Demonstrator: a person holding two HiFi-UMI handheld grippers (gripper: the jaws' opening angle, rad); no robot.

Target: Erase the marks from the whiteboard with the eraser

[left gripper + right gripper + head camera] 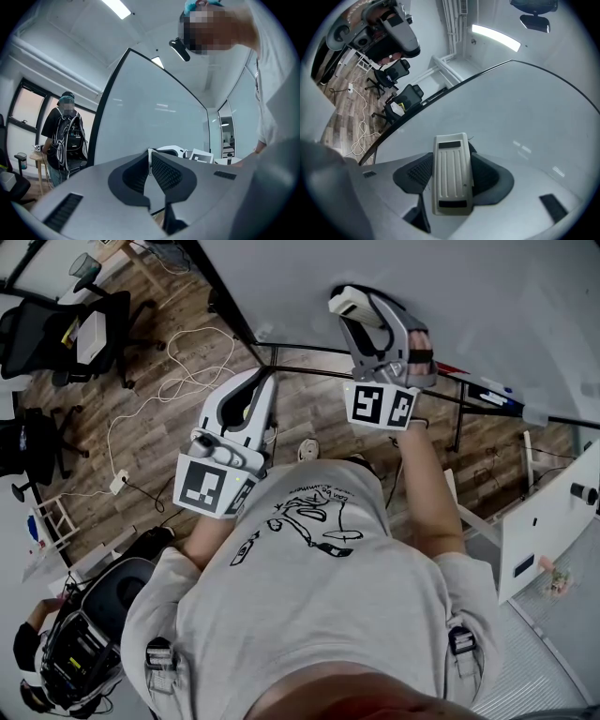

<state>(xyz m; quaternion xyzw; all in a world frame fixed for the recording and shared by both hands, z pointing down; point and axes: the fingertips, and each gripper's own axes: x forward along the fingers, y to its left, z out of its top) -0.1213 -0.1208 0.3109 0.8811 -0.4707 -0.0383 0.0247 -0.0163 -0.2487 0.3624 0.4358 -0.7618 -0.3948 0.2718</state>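
The right claw [451, 161] is clamped on the white eraser [450, 180], raised at the whiteboard [520, 112]. The eraser's wiping face is hidden, so contact with the board cannot be told. The left claw [150, 159] has its jaws pressed together, holding nothing.

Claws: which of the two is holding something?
The right claw: its jaws squeeze the white eraser between them. The left claw is shut with nothing in it.
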